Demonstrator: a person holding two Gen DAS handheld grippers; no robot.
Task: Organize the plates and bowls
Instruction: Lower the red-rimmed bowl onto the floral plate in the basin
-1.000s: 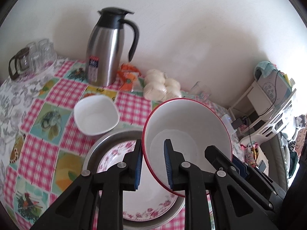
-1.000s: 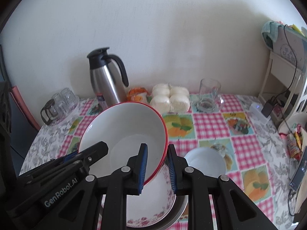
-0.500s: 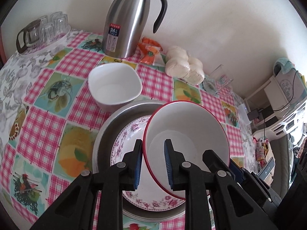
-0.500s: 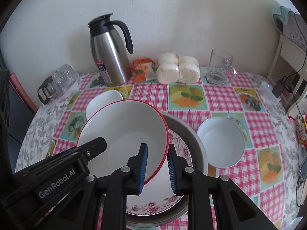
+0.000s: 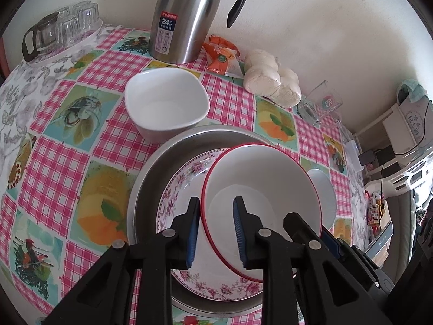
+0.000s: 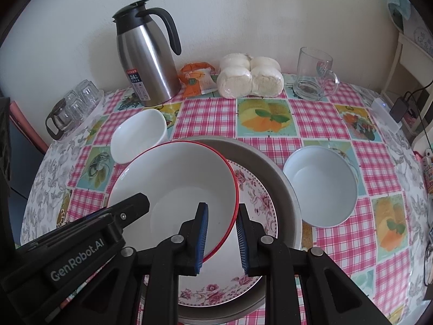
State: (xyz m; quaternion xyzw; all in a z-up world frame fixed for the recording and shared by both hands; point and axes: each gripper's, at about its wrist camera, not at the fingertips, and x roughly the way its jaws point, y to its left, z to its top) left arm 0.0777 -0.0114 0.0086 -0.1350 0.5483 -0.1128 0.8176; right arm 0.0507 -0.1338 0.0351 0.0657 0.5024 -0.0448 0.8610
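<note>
A white bowl with a red rim [image 5: 265, 184] [image 6: 176, 184] sits in a floral plate [image 5: 184, 181] [image 6: 257, 197], which lies in a metal basin [image 5: 162, 162] [image 6: 278, 173]. My left gripper [image 5: 216, 230] straddles the bowl's left rim with its jaws parted wider than the rim. My right gripper [image 6: 222, 235] straddles the right rim, also parted. A white square bowl [image 5: 165, 105] [image 6: 138, 135] stands behind the basin at the left. A round white bowl [image 6: 322, 184] [image 5: 324, 195] stands at its right.
A steel thermos jug [image 5: 186, 13] [image 6: 146, 62], an orange snack packet [image 6: 197, 78], wrapped buns [image 6: 249, 78] and a glass mug [image 6: 314, 73] line the back wall. A tray of glasses [image 5: 59, 32] sits at the far left. A white shelf [image 5: 400, 135] stands to the right.
Both grippers carried the red-rimmed bowl down onto the floral plate, and their jaws have parted from its rim.
</note>
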